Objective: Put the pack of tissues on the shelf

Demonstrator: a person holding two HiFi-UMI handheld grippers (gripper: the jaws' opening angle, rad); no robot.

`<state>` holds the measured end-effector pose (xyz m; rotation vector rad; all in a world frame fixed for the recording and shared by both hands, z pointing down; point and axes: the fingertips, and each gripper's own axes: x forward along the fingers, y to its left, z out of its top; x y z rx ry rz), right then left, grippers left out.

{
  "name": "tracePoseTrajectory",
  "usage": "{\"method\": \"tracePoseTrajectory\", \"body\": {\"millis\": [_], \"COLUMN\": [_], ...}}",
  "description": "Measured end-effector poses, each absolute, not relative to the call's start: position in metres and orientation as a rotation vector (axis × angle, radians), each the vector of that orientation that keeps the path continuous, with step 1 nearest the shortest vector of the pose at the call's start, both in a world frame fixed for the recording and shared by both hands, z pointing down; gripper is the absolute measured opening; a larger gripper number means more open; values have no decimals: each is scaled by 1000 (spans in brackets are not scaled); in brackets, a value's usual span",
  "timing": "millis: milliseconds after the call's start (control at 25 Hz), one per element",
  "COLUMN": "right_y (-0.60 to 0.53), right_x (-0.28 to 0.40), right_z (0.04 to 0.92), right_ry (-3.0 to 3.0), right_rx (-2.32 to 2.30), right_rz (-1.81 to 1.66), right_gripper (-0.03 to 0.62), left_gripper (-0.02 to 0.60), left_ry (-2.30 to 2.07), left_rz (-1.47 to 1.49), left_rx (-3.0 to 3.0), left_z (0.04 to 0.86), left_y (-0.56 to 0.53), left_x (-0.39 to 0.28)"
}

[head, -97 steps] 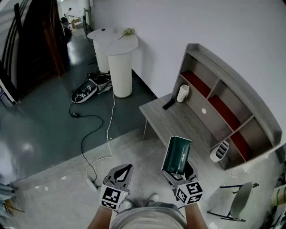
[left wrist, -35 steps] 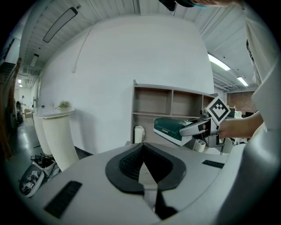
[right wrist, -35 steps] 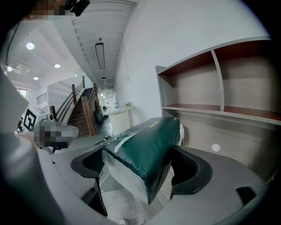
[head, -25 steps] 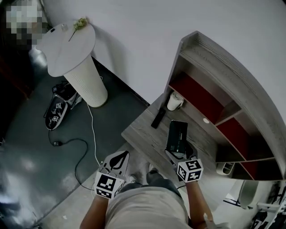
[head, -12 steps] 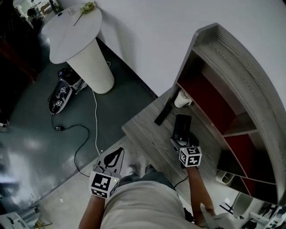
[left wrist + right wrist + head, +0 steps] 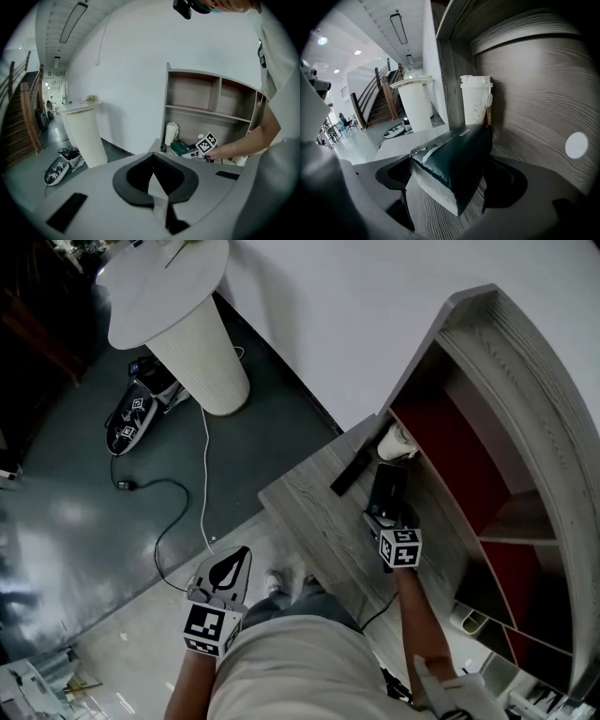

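The pack of tissues (image 6: 387, 489) is dark green with a white end. My right gripper (image 6: 385, 515) is shut on it and holds it low over the grey desk (image 6: 305, 507), at the foot of the shelf (image 6: 487, 381). In the right gripper view the pack (image 6: 457, 161) sits between both jaws, just in front of a white paper cup (image 6: 476, 101) and the shelf's wood back wall (image 6: 534, 93). I cannot tell whether it touches the wood beneath. My left gripper (image 6: 228, 570) hangs shut and empty over the floor, left of the desk; its pads (image 6: 140, 176) meet.
A black remote (image 6: 350, 473) lies on the desk beside the cup (image 6: 396, 441). The shelf has red back panels (image 6: 450, 451) and several compartments. A white pedestal table (image 6: 187, 324) stands at the far left, with a cable (image 6: 173, 512) and a device (image 6: 131, 418) on the floor.
The right gripper has carried the pack forward over the desk, closer to the cup and the shelf. The left gripper stays low at my side, still shut.
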<state>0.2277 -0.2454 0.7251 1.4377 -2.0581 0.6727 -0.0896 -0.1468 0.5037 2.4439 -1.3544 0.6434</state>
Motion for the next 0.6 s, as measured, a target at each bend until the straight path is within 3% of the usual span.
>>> {"method": "tracePoseTrajectory", "body": {"millis": [600], "right_y": [-250], "right_x": [260], "right_z": [746], "right_ry": [-1902], "right_rx": [1477], "right_rz": [539], "right_gripper": [499], "left_gripper": [15], "left_ry": [-1342], "left_rz": [656], "left_rx": [2422], "left_z": [513], "left_y": [-133], "left_x": [-85]}}
